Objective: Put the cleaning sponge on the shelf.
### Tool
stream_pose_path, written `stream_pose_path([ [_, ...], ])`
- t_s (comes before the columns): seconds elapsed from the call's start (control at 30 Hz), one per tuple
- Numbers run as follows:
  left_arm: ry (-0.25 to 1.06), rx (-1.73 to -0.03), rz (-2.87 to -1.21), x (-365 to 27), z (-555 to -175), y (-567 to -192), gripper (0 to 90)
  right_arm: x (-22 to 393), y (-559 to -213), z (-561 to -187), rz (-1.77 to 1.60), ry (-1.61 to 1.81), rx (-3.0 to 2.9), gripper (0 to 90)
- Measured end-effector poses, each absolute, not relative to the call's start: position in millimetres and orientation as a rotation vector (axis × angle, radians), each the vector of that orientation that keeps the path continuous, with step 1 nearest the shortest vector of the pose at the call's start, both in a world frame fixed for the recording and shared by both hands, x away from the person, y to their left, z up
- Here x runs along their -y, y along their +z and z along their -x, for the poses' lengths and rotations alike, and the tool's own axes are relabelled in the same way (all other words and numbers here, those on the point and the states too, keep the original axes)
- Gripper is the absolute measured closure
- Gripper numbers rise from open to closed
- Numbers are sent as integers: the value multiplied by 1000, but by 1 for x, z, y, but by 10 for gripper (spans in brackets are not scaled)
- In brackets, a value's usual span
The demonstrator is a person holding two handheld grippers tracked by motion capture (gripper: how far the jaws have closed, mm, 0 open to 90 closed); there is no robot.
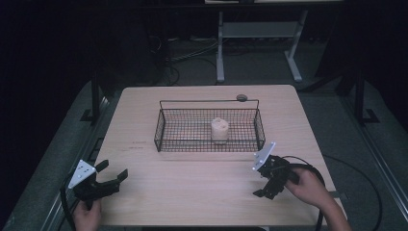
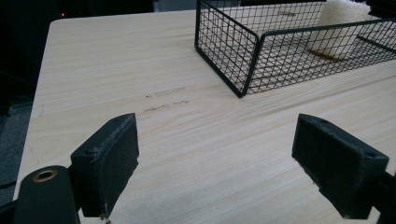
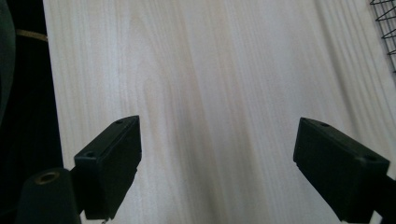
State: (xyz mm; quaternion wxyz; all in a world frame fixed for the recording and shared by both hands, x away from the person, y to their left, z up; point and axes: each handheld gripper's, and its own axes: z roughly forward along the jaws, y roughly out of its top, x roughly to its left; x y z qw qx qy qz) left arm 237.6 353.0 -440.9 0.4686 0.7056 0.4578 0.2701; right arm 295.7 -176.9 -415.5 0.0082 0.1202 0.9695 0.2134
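A: Start with the high view. What is on the table (image 1: 144,110)?

B: A black wire basket (image 1: 164,126) sits in the upper middle of the frame, and a pale sponge-like block (image 1: 220,129) stands inside it, right of the basket's centre. A small dark disc (image 1: 241,97) lies just behind the basket's back rim. The left gripper (image 1: 114,177) is at the lower left and the right gripper (image 1: 263,188) at the lower right, both well apart from the basket and holding nothing.

A: And the left gripper view?

B: Its jaws are spread wide over bare wood. The basket's near corner (image 2: 243,91) shows at the upper middle of the frame, and the block (image 2: 337,28) sits at the upper right, inside the wire walls.

A: The right gripper view?

B: Again the jaws stand wide apart with nothing between them, pointing at bare tabletop (image 3: 210,93). A sliver of basket wire (image 3: 386,28) shows at the upper right corner.

A: So which step is this?

B: I judge it as a resting pose before a reach. The right gripper is nearer the block, so the next move likely calls for lifting over the basket's front wall, coming down around the block and closing gently, since it looks soft.
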Motion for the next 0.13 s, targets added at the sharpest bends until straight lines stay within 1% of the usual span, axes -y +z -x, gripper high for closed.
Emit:
stream_pose_path([
  [0.13,659,-1120,-1739,-352,-238,-441,140,177,-413,-287,-368,710,-2994,149],
])
